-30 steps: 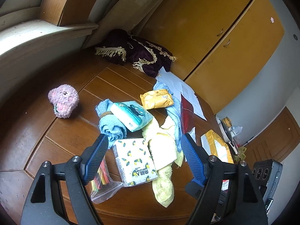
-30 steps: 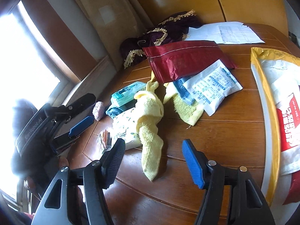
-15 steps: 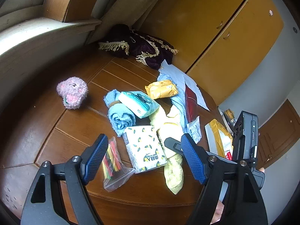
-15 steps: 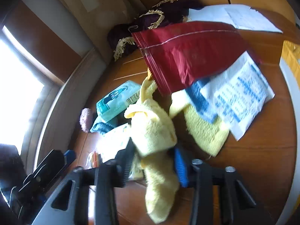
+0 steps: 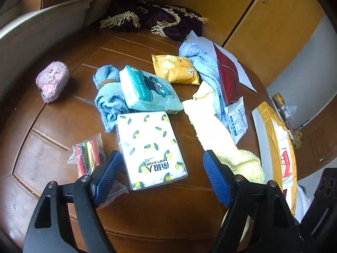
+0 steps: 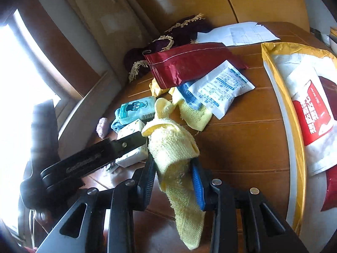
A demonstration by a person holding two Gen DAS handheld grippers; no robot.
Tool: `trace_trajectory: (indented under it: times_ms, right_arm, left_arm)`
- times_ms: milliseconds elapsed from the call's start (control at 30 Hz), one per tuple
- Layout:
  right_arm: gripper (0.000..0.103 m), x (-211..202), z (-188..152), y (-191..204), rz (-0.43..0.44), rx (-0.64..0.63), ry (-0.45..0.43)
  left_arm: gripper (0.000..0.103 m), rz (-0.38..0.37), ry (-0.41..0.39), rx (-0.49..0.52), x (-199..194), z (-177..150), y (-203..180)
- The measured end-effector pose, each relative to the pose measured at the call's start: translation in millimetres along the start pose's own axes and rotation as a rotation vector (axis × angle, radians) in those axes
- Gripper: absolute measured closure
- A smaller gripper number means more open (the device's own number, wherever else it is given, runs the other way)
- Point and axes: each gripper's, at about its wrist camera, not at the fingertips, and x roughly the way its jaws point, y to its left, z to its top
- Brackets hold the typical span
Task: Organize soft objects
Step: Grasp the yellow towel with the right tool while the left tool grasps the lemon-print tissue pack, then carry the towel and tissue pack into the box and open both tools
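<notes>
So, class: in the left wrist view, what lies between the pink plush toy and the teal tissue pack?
A rolled blue towel, touching the teal tissue pack; bare wooden table separates it from the pink plush toy.

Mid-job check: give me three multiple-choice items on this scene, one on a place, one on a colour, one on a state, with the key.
1. Where does the teal tissue pack lie?
A. on the blue towel
B. on the red pouch
C. on the papers

2. What colour is the towel in the right gripper?
A. blue
B. yellow
C. pink

3. How are the jaws of the left gripper?
A. shut on the lemon-print pack
B. shut on the crayon bag
C. open, holding nothing

Key: 1 A, the pack overlaps the rolled blue towel; 2 B, yellow terry sits between its jaws; 3 C, they stand wide apart above the lemon-print pack.
</notes>
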Motion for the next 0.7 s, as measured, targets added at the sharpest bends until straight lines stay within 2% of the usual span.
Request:
trace_trajectory:
  times_ms: [33, 100, 167, 267, 367, 433, 633, 700]
  right_arm:
    - [0.069, 1.4, -1.2, 0.7, -0.002, -0.009, 0.006]
    - [0.069, 0.5, -3.4, -1.4, 0.003, -0.004, 0.004]
    - [0.069, 0.9, -6.1, -0.4, -0.005, -0.013, 0.006]
    - [0.069, 0.8, -11.1, -3.1, -0.015, -0.007, 0.006]
    - [0.069, 0.6, -12.0, -6.2, -0.007, -0.002, 0.012]
    - [0.069, -2.9, -11.6, -8.3, 0.016, 0.007, 0.012]
    - [0.069, -41.5, -6.5, -9.0, 0.091, 0.004, -0.109]
    - [0.069, -50.0, -5.3, -10.6, 0.108, 0.011, -0.133]
  left_arm:
    - [0.024, 0.031, -0.003, 0.029, 3.5, 0.3, -5.1]
    - [0.030, 0.124, -0.023, 0.084, 7.9, -0.4, -13.5]
    - [0.048, 0.192, -0.041, 0.124, 8.6, -3.4, -17.8]
    - [0.050, 0.197, -0.040, 0.139, 6.0, -6.7, -16.9]
    - [0.051, 0.156, -0.031, 0.128, 0.2, -11.2, -14.7]
    - [0.052, 0.075, -0.025, 0.105, -5.9, -13.8, -13.6]
    - [0.052, -0.110, -0.047, 0.068, -32.0, -13.2, -22.3]
    - [0.052, -0.172, -0.079, 0.069, -44.3, -10.0, -30.1]
